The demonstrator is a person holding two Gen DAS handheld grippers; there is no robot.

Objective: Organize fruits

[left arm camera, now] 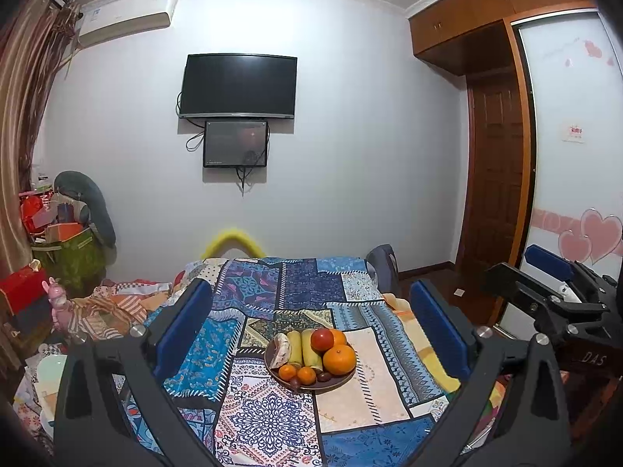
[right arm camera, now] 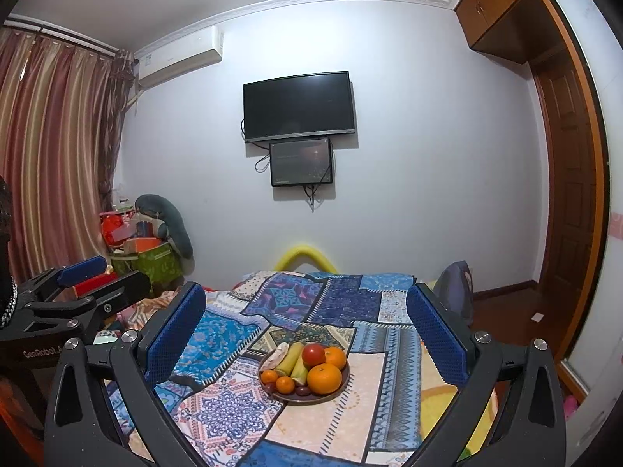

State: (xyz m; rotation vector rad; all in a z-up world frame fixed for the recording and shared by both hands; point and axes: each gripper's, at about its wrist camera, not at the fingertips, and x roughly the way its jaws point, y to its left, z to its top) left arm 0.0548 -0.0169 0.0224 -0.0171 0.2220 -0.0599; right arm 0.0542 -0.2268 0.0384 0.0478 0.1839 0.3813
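Holding oranges, red apple (left arm camera: pixel 322 339), bananas, brown plate (left arm camera: pixel 335 382) on patchwork cloth (left arm camera: pixel 264 416), both grippers' jaws released, empty.

Quilt (left arm camera: pixel 362 381): printed patchwork cloth, matt. Plate (left arm camera: pixel 339 381): dark, smooth, slight sheen. Apple (left arm camera: pixel 321 339): glossy skin. Orange (left arm camera: pixel 339 359): pebbled, shiny peel. Left gripper (left arm camera: pixel 311 330), right gripper (right arm camera: pixel 307 327): matt black plastic frame, bright metal screws; pads (right arm camera: pixel 177 334) blue, dimpled rubber-like. Wardrobe (left arm camera: pixel 459 19): varnished wood. TV (left arm camera: pixel 238 85): glossy black screen.
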